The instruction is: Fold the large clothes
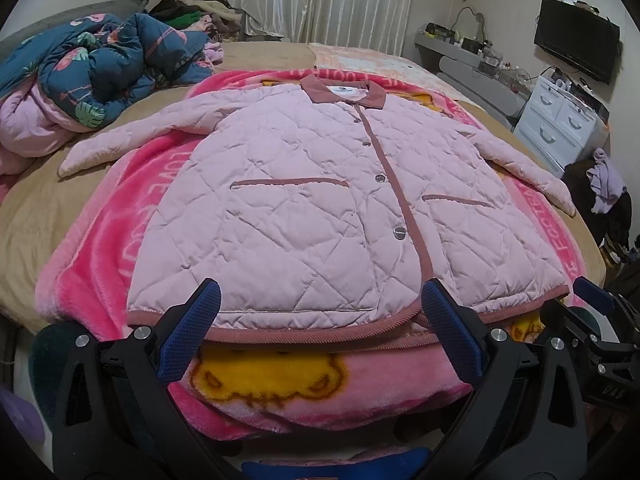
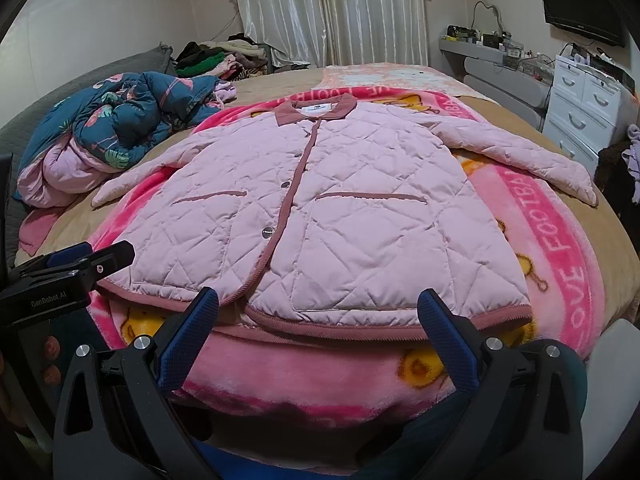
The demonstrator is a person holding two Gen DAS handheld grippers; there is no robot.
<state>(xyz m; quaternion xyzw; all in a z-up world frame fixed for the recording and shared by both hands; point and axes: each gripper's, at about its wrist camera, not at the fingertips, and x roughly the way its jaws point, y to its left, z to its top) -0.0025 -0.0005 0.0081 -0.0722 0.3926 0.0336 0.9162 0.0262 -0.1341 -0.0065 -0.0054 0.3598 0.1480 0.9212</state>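
Observation:
A light pink quilted jacket [image 1: 312,200] lies flat and buttoned on the bed, collar far, hem near, both sleeves spread out; it also shows in the right wrist view [image 2: 360,216]. My left gripper [image 1: 320,300] is open, its blue-padded fingers standing just before the hem's left half. My right gripper [image 2: 318,300] is open before the hem's right half. Neither holds anything. The right gripper's tip [image 1: 592,296] shows at the left wrist view's right edge, and the left gripper [image 2: 80,260] at the right wrist view's left edge.
A bright pink cartoon blanket [image 1: 120,240] lies under the jacket on a tan bed [image 1: 36,216]. A blue flamingo quilt [image 1: 104,64] is heaped at the far left. White drawers [image 2: 584,108], a TV [image 1: 576,40] and a clothes pile [image 1: 608,184] stand at the right.

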